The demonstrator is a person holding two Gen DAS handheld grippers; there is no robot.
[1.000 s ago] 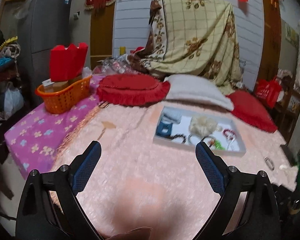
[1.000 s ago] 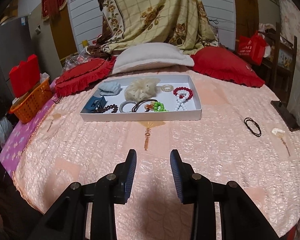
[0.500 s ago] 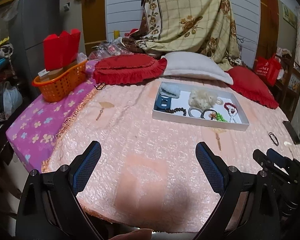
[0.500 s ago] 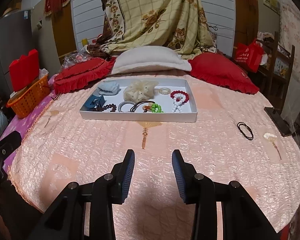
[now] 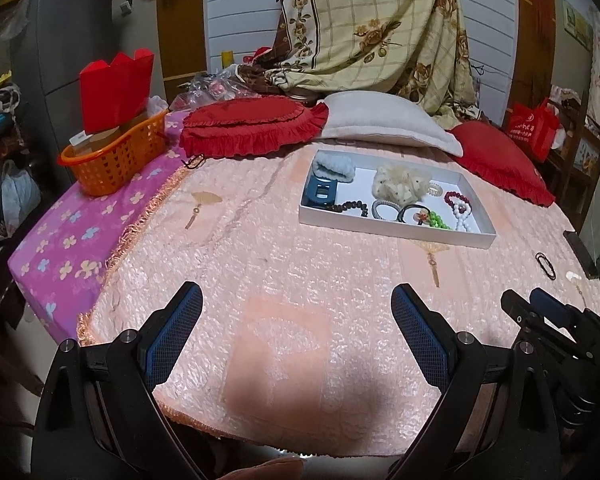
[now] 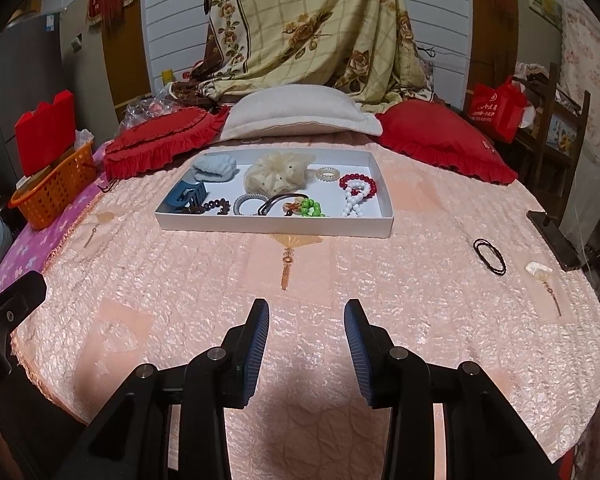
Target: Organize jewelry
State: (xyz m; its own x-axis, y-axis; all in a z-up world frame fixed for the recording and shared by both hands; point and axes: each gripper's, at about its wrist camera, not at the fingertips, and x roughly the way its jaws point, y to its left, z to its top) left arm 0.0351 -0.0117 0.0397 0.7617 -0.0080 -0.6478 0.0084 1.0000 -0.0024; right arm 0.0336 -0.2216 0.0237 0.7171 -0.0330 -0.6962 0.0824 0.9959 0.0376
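You have bare pink bedspread (image 6: 380,280) all the way from both grippers to the white tray (image 6: 276,226). Your left gripper (image 5: 296,332) hovers low with jaws spread wide and empty; your right gripper (image 6: 306,344) sits level, jaws parted and empty. The black hair tie (image 6: 489,256) lies loose ahead and right of the right jaws, well apart from the tray.

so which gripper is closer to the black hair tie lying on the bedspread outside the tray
Right. The black hair tie lies ahead and to the right of the right gripper. The left gripper sits farther left, with the right gripper between it and the tie.
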